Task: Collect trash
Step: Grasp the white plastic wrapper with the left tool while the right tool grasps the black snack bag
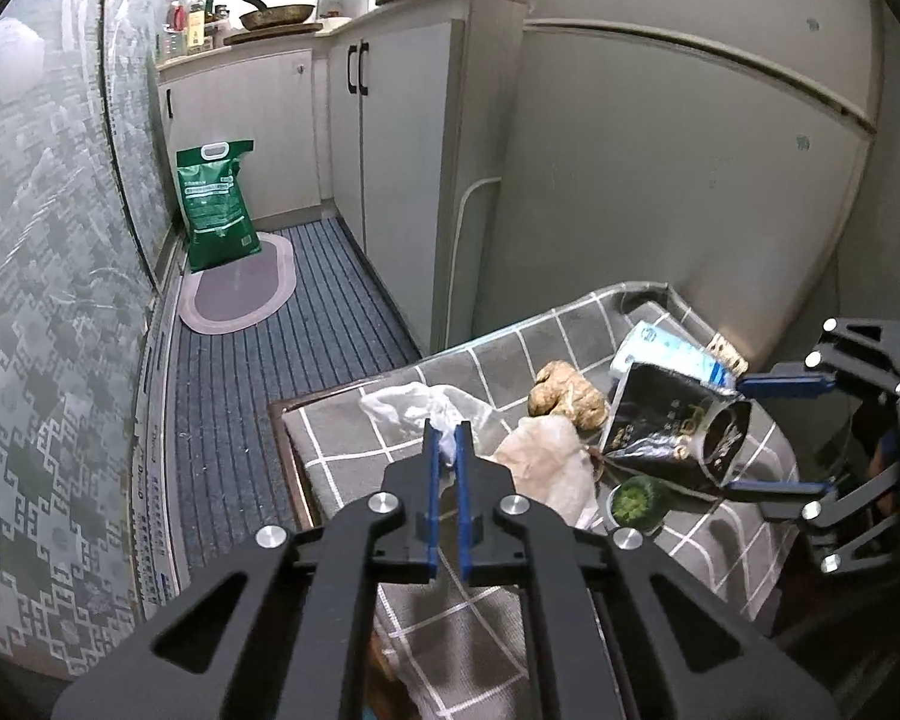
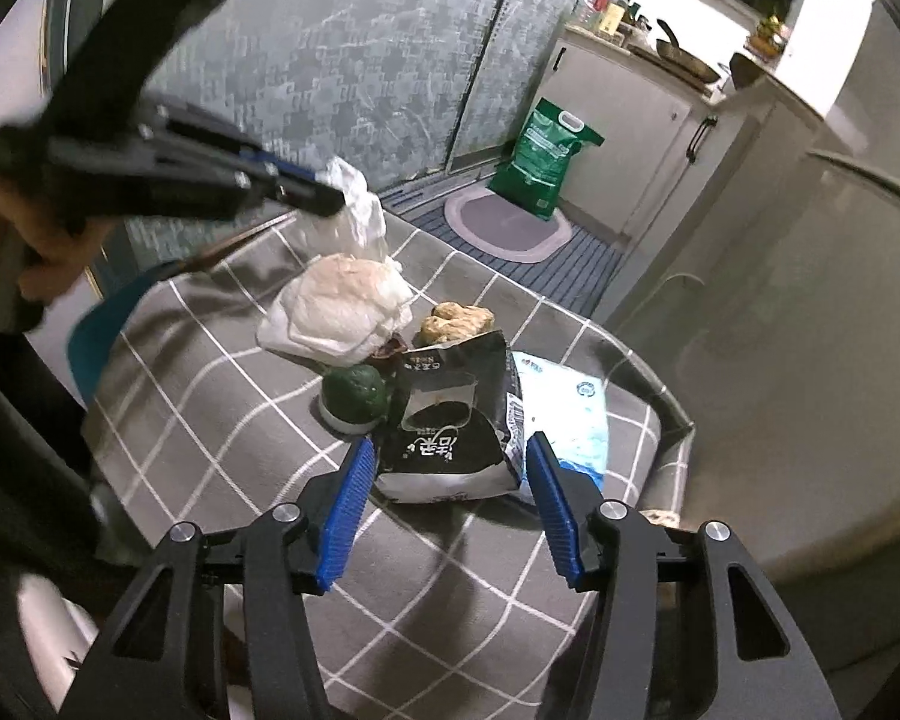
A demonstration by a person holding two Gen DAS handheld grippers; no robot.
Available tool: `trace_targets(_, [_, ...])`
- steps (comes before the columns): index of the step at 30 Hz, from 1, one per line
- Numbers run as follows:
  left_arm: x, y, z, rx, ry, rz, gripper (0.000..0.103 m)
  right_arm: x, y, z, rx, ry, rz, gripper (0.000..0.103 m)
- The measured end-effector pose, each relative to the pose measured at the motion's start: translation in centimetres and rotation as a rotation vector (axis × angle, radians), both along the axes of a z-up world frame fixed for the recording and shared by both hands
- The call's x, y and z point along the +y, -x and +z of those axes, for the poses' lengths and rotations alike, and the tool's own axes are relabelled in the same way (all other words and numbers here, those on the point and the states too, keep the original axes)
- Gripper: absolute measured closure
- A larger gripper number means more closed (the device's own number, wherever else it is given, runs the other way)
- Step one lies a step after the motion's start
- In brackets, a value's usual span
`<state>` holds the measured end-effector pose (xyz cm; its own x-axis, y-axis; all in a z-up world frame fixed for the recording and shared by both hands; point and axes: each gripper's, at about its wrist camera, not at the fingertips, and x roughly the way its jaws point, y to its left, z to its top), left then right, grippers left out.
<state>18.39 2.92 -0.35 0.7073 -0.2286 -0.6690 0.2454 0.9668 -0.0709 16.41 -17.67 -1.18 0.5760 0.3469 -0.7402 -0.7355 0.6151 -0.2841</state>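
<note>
- Table, grey checked cloth: trash is clustered at its middle; bare cloth lies all round the pile; the far edge drops to a striped floor mat, open and unobstructed.
- Black snack bag: upright between the right gripper pads, which stand apart at either side; whether they touch it cannot be told.
- Crumpled white paper: beside a brown lump and a green cup.
- Clear plastic wrapper: at the near-left table edge, pinched in the closed left gripper.
- Right view only: a hand on the left gripper's handle.
</note>
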Motion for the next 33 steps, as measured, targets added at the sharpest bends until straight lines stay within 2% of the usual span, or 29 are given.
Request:
trace_targets(2, [0.4,0.4,0.5,-0.007,0.03,0.009,0.098,0.4,0.1,-0.3,-0.032,0.037,-0.004,0.049])
trace_targets(4, [0.6,0.7,0.8,-0.012,0.043,0.012,0.098,0.8,0.3,-0.5,-0.059,0.066,-0.002,0.043])
trace_targets(10, [0.8,2.3,1.7,-0.036,0.061,0.011,0.098,2.3,0.0,-1.0,-0.083,0.109,-0.005,0.034])
trace_targets(16, [0.9,4.3,3.1,-0.071,0.083,-0.007,0.098,3.2,-0.5,-2.3,-0.104,0.182,-0.027,0.034])
trace_targets(23, [1.9,6.2,4.1,-0.087,0.106,0.005,0.098,3.8,-1.6,-3.0,-0.103,0.206,-0.055,0.034])
trace_targets(24, [2.2,6.5,4.2,-0.088,0.113,0.009,0.098,3.8,-1.9,-3.0,-0.09,0.198,-0.059,0.038])
trace_targets(25, [2.4,6.7,4.4,-0.091,0.118,0.014,0.098,3.8,-2.0,-3.0,-0.074,0.192,-0.059,0.05])
trace_targets(26, [2.7,7.0,4.5,-0.095,0.122,0.019,0.098,3.9,-2.2,-3.1,-0.06,0.193,-0.062,0.053])
trace_targets(29, [3.6,7.8,4.9,-0.106,0.131,0.034,0.098,4.1,-2.1,-2.9,-0.077,0.212,-0.073,0.054])
trace_targets(33, [4.5,9.0,5.1,-0.118,0.129,0.058,0.098,3.7,-1.6,-1.2,-0.092,0.176,-0.108,0.055])
